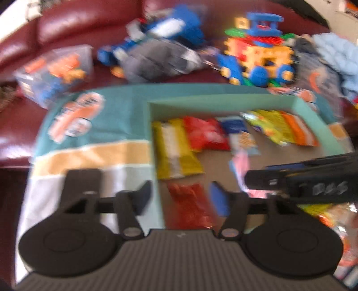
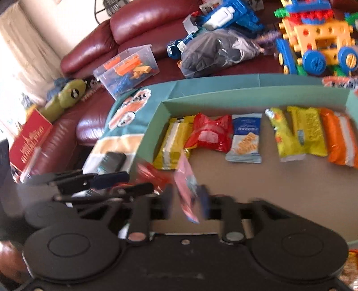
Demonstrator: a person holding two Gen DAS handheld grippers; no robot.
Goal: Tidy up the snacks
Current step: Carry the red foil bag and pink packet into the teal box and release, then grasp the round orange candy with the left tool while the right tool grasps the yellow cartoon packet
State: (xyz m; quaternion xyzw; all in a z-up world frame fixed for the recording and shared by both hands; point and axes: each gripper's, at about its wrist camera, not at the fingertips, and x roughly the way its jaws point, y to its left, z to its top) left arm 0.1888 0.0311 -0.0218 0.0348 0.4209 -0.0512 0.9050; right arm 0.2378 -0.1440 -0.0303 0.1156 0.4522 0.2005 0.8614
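Observation:
A teal cardboard box holds a row of snack packets: yellow, red, blue-white, yellow-green and orange. My right gripper is shut on a pink packet and holds it just above the box floor near its front left. My left gripper is open over the box's front left, above a red packet. In the left wrist view the same row lies ahead, and the right gripper and the pink packet come in from the right.
The box lid with a sticker lies left of the box on a dark red leather sofa. Behind are a clear tub of toys, a grey bag, a blue toy truck and a block vehicle. A phone lies on the lid.

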